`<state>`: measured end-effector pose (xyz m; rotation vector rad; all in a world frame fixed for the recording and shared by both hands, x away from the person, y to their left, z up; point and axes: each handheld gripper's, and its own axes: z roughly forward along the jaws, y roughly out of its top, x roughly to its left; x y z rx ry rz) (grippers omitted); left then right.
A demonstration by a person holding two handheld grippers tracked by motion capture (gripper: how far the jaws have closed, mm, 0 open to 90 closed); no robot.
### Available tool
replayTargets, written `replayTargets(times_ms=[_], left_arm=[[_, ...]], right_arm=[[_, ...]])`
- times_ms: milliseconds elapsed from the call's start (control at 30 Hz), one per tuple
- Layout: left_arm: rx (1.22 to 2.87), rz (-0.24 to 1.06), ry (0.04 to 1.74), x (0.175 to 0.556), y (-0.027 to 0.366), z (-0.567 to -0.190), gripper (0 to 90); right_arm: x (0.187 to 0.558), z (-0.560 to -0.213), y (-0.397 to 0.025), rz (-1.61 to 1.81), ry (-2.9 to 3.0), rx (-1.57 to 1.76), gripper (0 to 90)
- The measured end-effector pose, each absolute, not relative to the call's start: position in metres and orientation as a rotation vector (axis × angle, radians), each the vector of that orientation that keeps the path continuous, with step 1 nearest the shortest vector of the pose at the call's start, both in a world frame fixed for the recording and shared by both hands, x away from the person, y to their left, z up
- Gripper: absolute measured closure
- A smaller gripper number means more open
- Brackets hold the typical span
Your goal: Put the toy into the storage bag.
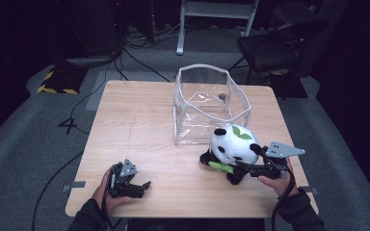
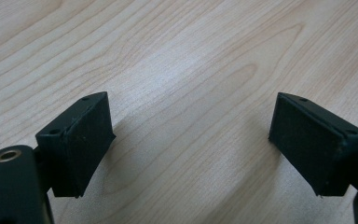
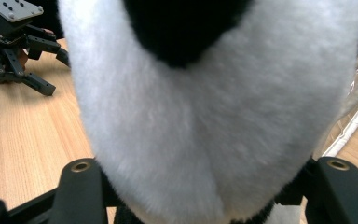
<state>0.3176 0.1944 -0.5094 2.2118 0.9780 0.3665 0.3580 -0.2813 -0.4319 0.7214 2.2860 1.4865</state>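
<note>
A black-and-white panda plush with green leaves on its head sits on the wooden table, just in front of a clear plastic bag that stands open. My right gripper reaches into the panda's lower right side. In the right gripper view the white and black fur bulges between the two jaws and hides their tips. My left gripper rests low over bare wood near the front left; its pads are wide apart with nothing between them. It also appears far off as the left gripper.
The clear bag has a small dark object inside. Beyond the table are a black chair, a white frame and cables on the grey floor. Bare wood spreads across the table's left half.
</note>
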Motion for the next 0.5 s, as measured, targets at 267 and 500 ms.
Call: replayTargets(times_ms=[267, 500], left_arm=[[2.214, 0.366, 0.978, 0.3177, 0.1944, -0.5093, 13.4], [2.211, 0.368, 0.976, 0.3183, 0.1936, -0.5095, 13.1]], right_arm=[[0.3574, -0.4296, -0.2866, 1.501, 2.264, 0.719, 39.2], [0.3542, -0.4273, -0.2915, 1.509, 2.246, 0.707, 39.5]])
